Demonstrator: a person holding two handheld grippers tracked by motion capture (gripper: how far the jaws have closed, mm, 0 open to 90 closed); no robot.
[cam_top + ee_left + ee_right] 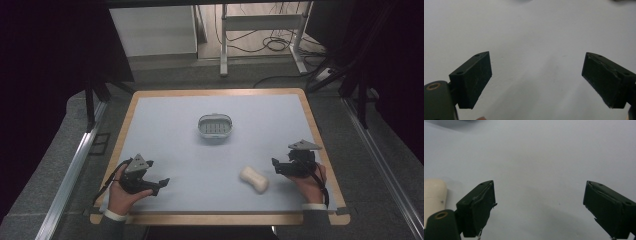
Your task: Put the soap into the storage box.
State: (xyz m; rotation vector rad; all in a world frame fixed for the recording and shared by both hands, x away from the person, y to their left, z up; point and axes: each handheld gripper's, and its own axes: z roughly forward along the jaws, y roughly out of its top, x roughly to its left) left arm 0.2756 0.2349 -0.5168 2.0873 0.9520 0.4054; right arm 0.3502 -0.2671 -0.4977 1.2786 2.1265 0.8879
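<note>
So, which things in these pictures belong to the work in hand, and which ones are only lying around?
Belong to the work:
- soap bar, cream, lying on the mat next to the right gripper
- soap dish, grey, empty, at the mat's middle
- left gripper, open, holding nothing

Only lying around:
- cables on the floor behind the table
- white desk frame at the back

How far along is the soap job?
Nothing looks done yet. The soap lies loose on the mat, apart from the empty soap dish farther back. Nothing is in hand: the right gripper sits open beside the soap without touching it, and the left gripper is open over bare mat. Probably left: grasp the soap, carry it over and set it in the dish.
</note>
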